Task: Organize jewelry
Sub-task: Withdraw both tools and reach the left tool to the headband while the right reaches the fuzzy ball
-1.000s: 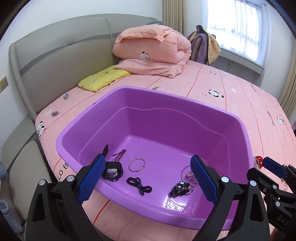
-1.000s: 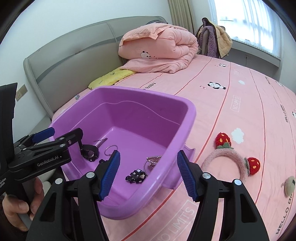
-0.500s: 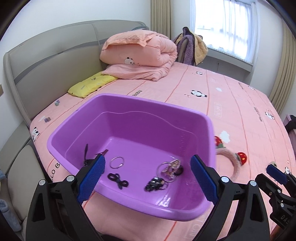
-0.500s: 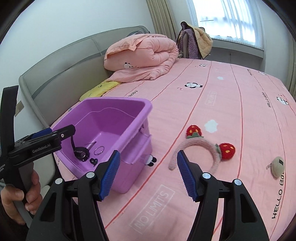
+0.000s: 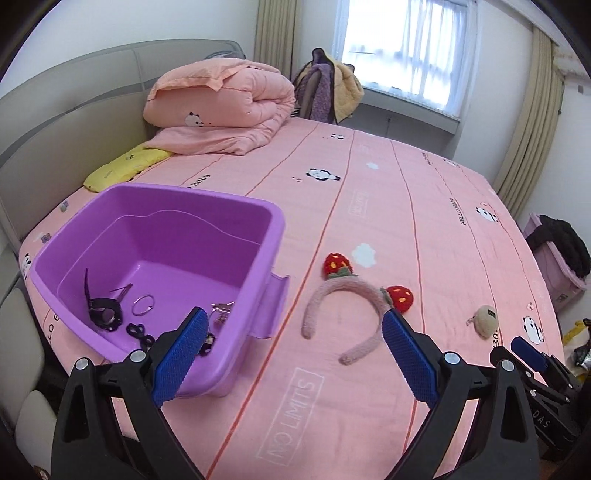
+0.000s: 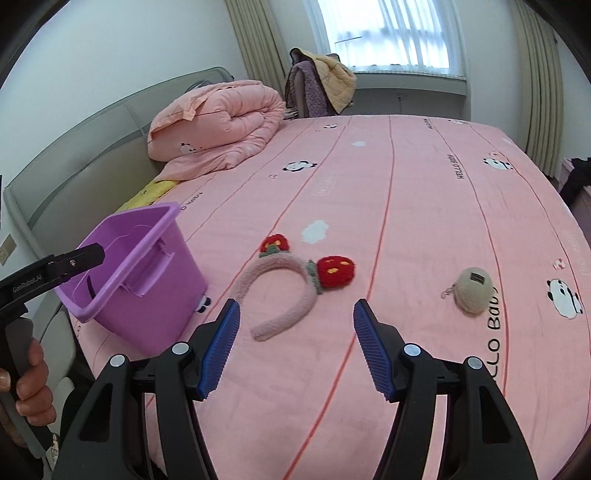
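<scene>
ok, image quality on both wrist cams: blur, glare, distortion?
Left wrist: strong fisheye bending, window blown out, bin rim slightly soft. Right wrist: same curvature, window overexposed, headband and pouch sharp, dark corners.

Daylight pours in through the curtained window [image 5: 402, 51], which is blown out to white glare in both views, and lights the pink bed sheet [image 6: 406, 206] evenly with only soft, faint shadows. Both fisheye pictures bend straight lines strongly and darken to black at the corners. Slight motion blur softens detail, especially toward the edges.
</scene>
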The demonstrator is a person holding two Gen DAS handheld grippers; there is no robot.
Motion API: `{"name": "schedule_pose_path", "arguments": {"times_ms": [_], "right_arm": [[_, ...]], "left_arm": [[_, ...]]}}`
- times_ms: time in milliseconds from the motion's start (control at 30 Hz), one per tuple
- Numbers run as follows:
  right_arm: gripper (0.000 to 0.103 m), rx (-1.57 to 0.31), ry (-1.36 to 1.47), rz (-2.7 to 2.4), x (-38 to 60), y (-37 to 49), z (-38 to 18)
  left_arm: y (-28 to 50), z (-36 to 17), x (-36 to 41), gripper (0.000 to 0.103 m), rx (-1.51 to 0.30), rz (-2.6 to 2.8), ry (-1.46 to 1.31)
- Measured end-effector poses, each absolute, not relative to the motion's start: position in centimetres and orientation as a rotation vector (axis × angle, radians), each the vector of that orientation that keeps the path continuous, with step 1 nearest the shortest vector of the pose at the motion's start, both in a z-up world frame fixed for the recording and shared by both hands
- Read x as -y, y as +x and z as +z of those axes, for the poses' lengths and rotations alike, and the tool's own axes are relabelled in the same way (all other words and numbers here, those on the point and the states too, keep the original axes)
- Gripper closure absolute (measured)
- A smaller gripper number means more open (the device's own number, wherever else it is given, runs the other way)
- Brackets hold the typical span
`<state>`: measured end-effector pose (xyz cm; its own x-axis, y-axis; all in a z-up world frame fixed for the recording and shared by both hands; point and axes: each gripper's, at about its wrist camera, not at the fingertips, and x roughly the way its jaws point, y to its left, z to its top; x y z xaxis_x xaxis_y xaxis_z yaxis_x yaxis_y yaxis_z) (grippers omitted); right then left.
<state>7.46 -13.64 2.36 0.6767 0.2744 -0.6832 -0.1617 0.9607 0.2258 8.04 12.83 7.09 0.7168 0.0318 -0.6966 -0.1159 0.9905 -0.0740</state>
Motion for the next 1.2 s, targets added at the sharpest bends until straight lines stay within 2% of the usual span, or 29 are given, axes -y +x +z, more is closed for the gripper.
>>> {"name": "schedule_pose_path", "arguments": {"times_ms": [233, 500, 1200], "right_arm": [[0.042, -0.802, 0.206, 0.105, 21.5, 7.8, 0.1], [0.042, -0.814, 0.259, 0.005, 27.2, 8.9, -1.7], [0.040, -0.904, 0.274, -0.071, 30.6, 14.0, -8.8]], "left_arm": [[9.3, 5.0, -7.7, 0.009, -0.790, -0.011, -0.057], [11.4, 2.8, -5.3, 0.009, -0.829, -0.049, -0.048], [18.1, -5.2, -1.0, 0.009, -0.923, -0.065, 0.029]]}}
